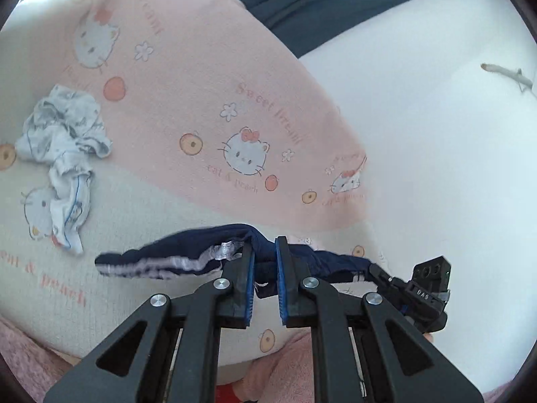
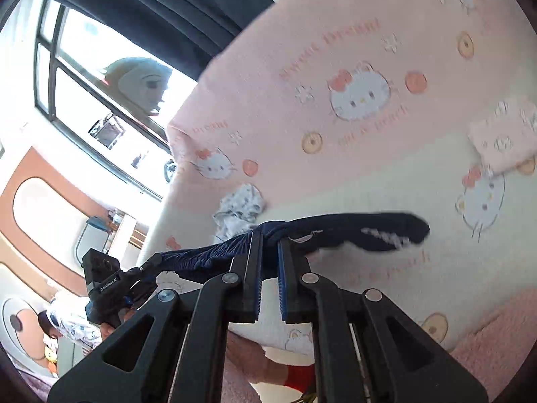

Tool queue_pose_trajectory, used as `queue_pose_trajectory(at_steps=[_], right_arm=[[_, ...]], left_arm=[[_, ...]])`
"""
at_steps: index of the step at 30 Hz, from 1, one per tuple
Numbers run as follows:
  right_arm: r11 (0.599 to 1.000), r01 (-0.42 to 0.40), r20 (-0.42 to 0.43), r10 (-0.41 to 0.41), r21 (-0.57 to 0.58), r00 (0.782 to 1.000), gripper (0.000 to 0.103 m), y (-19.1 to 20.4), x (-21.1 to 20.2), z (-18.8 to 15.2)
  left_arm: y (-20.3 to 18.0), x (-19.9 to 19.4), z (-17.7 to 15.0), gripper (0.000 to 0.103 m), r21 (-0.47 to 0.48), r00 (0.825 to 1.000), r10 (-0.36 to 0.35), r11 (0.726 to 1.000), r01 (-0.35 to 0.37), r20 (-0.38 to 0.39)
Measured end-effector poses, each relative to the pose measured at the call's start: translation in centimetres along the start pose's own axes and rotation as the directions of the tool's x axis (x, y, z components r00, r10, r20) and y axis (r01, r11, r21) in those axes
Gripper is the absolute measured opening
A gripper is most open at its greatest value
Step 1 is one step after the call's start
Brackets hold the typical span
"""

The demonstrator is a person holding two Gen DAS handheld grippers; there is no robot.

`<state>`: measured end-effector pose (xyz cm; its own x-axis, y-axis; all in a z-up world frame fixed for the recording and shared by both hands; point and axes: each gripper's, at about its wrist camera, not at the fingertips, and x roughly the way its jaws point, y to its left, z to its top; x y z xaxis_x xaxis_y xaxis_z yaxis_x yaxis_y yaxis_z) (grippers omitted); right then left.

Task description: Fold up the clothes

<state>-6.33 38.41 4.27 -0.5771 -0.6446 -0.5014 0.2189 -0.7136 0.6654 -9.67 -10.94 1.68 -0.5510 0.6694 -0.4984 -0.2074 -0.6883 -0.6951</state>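
Note:
A navy blue garment with white side stripes (image 1: 174, 258) hangs stretched between my two grippers above the bed. My left gripper (image 1: 263, 245) is shut on its edge; the other gripper (image 1: 379, 273) grips the cloth to the right. In the right wrist view my right gripper (image 2: 268, 238) is shut on the same navy garment (image 2: 355, 231), whose loose end trails right. The left gripper (image 2: 154, 262) holds the cloth's far end at lower left. A crumpled white patterned garment (image 1: 63, 141) lies on the bed at left, also in the right wrist view (image 2: 240, 206).
A pink and cream cat-print bedsheet (image 1: 188, 77) covers the bed. A pink folded cloth (image 2: 503, 134) lies at right. A dark curtain (image 1: 319, 3) hangs behind, beside a white wall (image 1: 436, 134). A window (image 2: 84, 77) and a fuzzy pink blanket (image 2: 486, 346) also show.

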Motion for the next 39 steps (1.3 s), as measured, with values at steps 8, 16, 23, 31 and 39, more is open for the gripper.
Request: queue_pose_trajectory(at_steps=[8,16,23,31,39], right_arm=[[0.992,0.122,-0.056,-0.12,0.028,0.991,0.007,-2.4,4.6,8.3],[0.99,0.004,0.221,0.027,-0.14,0.975,0.008,4.8,-4.4,12.7],[0.984,0.173,-0.022,-0.173,0.038,0.985,0.009,-5.2,4.9,1.1],[0.893,0.417,-0.372,-0.334,0.169,0.866,0.015,-16.6,16.8,-9.8],[0.904,0.406,-0.301,-0.354,0.132,0.886,0.029,-15.4,16.3,-10.1]], left_arm=[[-1.4,6.7,9.4,0.012,-0.024,0.995,0.04,0.999,-0.042,-0.093],[-7.0,0.0,12.4,0.012,0.102,0.994,-0.068,0.993,0.059,0.09],[7.7,11.3,1.3,0.012,-0.156,0.975,0.086,0.98,-0.119,-0.204],[16.5,20.2,-5.6,0.027,-0.135,0.839,0.355,0.887,-0.441,-0.412],[14.8,19.4,-3.9,0.04,0.032,0.84,0.439,0.891,-0.453,-0.317]])
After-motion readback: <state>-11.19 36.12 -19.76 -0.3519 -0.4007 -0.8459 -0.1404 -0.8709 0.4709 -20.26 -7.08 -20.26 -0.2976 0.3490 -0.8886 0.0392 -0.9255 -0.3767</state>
